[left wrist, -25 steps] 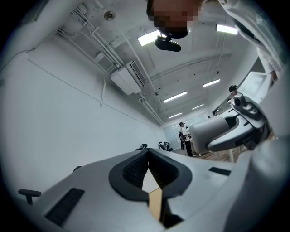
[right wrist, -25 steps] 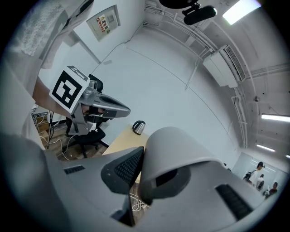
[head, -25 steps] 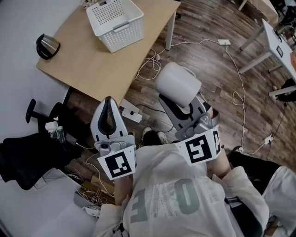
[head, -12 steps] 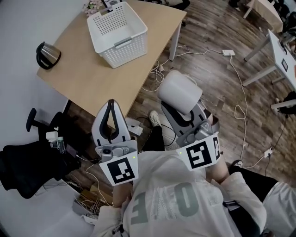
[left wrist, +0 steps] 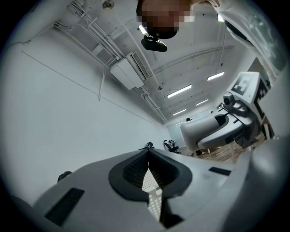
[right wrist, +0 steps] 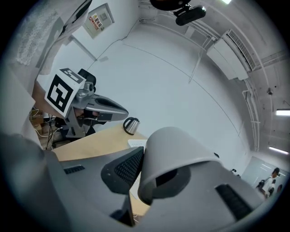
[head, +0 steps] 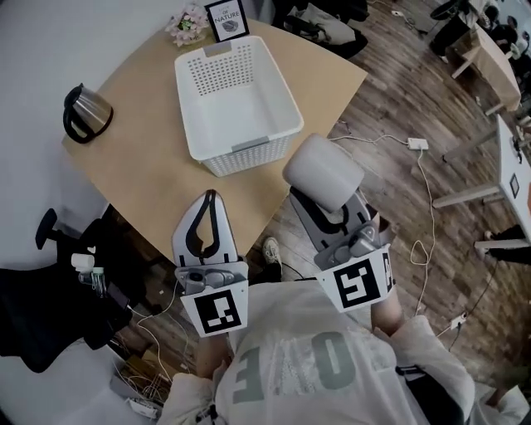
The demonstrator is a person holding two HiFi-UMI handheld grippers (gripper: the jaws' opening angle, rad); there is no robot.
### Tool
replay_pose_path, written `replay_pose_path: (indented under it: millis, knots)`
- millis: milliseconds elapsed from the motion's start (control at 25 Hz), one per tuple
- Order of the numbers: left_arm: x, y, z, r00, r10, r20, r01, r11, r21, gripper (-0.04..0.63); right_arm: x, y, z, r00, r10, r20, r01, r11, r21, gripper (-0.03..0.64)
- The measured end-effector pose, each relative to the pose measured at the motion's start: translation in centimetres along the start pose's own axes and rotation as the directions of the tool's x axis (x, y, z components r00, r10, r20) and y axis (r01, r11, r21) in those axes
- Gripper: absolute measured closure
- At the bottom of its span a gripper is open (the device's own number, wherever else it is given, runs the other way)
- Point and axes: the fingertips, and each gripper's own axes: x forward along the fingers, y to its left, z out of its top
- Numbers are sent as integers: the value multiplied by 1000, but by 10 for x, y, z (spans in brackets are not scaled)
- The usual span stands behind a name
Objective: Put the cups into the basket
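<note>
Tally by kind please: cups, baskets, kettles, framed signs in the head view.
pale grey plastic cup: 1
white perforated plastic basket: 1
steel kettle with black handle: 1
black-framed sign: 1
Total: 4

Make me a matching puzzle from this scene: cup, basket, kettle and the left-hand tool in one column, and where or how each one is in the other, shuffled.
Things:
1. cup
2. basket
3. kettle
4. left gripper

States:
A. shut, holding nothing
B. on the table, nothing inside
C. clamped in the right gripper
D. by the table's left corner in the head view

Pairs: 1-C, 2-B, 3-D, 4-A
</note>
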Motion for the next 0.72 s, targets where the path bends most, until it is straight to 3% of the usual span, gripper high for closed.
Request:
replay_pose_path:
  millis: [480,720]
  knots:
    - [49,42,-23,989,136,-57,-138,990,-37,586,75,-32,-2,994,110,28,-109,994,-32,572]
    - [74,51,-20,974,217,-66,-216,976,22,586,108,-62,-10,985,157,76,-156,987,-29,572]
